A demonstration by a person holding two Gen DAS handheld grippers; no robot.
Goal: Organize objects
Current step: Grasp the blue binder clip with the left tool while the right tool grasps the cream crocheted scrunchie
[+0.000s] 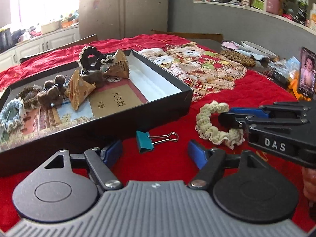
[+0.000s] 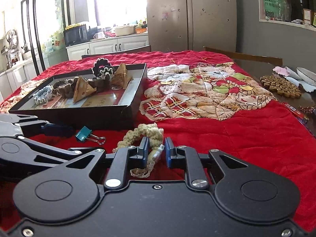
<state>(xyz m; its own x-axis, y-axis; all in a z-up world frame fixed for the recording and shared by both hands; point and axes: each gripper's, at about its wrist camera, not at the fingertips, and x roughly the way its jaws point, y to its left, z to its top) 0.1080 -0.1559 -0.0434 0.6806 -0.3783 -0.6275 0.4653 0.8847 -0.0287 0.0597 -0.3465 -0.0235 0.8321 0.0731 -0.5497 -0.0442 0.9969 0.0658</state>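
A cream crocheted scrunchie (image 1: 209, 122) lies on the red quilt, and my right gripper (image 2: 157, 144) is shut on its near side (image 2: 152, 136). In the left wrist view the right gripper (image 1: 227, 114) comes in from the right. A teal binder clip (image 1: 145, 141) lies flat on the quilt just ahead of my left gripper (image 1: 154, 149), which is open, its blue pads either side of the clip without touching it. The black shallow box (image 1: 167, 102) to the left holds several scrunchies and pyramid-shaped paper packets (image 1: 79, 90).
A phone (image 1: 307, 73) on an orange stand is at the right edge. A woven trivet (image 2: 280, 86) and a plate (image 2: 308, 75) lie at the far right. The bear picture on the quilt (image 2: 197, 90) fills the middle.
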